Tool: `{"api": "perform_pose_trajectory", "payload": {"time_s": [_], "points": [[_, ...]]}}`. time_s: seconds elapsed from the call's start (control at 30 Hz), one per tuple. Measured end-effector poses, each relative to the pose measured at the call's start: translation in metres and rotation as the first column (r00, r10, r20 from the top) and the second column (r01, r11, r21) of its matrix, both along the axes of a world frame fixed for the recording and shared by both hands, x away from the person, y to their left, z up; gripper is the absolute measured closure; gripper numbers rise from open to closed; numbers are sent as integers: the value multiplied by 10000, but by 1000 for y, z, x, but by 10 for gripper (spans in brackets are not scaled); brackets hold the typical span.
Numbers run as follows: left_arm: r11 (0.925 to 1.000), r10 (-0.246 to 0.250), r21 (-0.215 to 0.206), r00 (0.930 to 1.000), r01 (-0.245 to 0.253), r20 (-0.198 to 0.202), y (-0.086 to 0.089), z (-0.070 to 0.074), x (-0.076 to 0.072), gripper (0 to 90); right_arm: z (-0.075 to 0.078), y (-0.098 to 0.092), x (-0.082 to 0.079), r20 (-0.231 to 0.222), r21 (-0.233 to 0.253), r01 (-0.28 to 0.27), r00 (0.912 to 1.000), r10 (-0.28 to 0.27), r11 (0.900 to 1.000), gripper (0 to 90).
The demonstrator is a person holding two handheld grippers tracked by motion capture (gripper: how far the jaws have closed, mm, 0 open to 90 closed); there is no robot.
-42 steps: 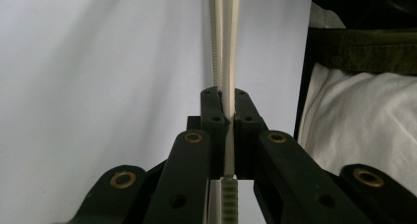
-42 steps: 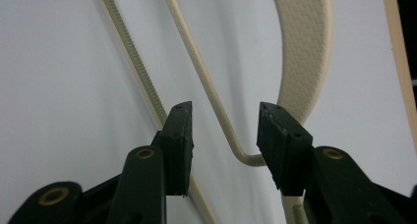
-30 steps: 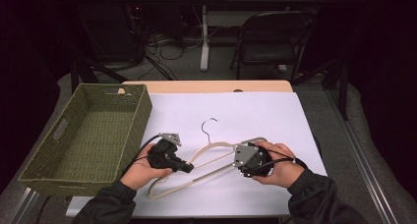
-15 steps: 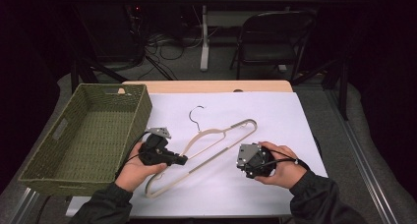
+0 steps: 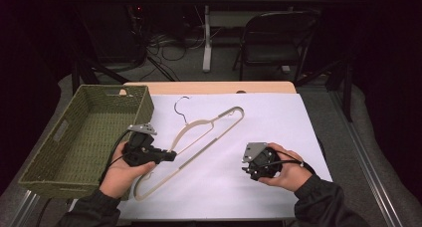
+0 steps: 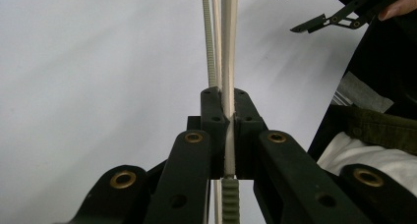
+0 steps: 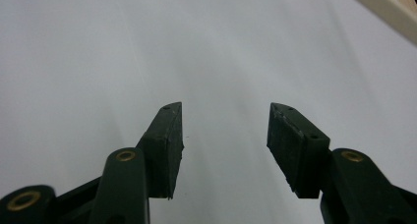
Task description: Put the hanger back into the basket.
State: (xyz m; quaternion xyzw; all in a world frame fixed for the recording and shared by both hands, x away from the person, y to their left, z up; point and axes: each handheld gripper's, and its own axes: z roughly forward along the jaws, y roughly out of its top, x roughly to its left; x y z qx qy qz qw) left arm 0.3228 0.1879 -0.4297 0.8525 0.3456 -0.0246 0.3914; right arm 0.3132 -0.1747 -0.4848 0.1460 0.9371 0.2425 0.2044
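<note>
High view: light wood tabletop [image 5: 209,87] w/ a white paper sheet [image 5: 278,127] over most of it; bare wood strip shows along the far edge. Room beyond is dark: grey floor, a black folding chair [image 5: 271,43] behind the table, loose cables [image 5: 164,40] on the floor near a white table leg [image 5: 206,38]. A green woven rectangular basket [image 5: 59,160] sits on the tabletop's left side, partly over the sheet's left edge.

The cream plastic clothes hanger w/ thin dark wire hook [image 5: 199,137] lies diagonally on the sheet, hook toward the far side near the basket's far right corner, near end down by the person's left hand. Long bar has a grey ribbed strip. Left gripper [image 5: 166,156], just right of the basket, has its jaws at the hanger's lower arm. Right gripper [image 5: 247,166] is held over bare sheet, well apart from the hanger, to its right.

Left gripper view: jaws closed tight on a cream bar of the hanger [image 6: 227,62], which runs straight up btwn them; grey-green ribbed strip shows below the grip & alongside farther up. White sheet behind. The other gripper's black tips sit at top right, w/ a dark sleeve at the right edge.

Right gripper view: jaws wide apart, nothing btwn them, plain white sheet beneath. A bit of cream hanger bar [image 7: 383,10] crosses the top right corner.
</note>
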Motion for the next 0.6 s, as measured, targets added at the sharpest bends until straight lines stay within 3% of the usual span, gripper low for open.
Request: {"api": "perform_pose_trajectory", "payload": {"time_s": [0.6], "points": [[9993,260,253,9985,-273,482,36,45,-7,873,-2,-9,3,-236,200,499,9985,-494,9986,464]]}}
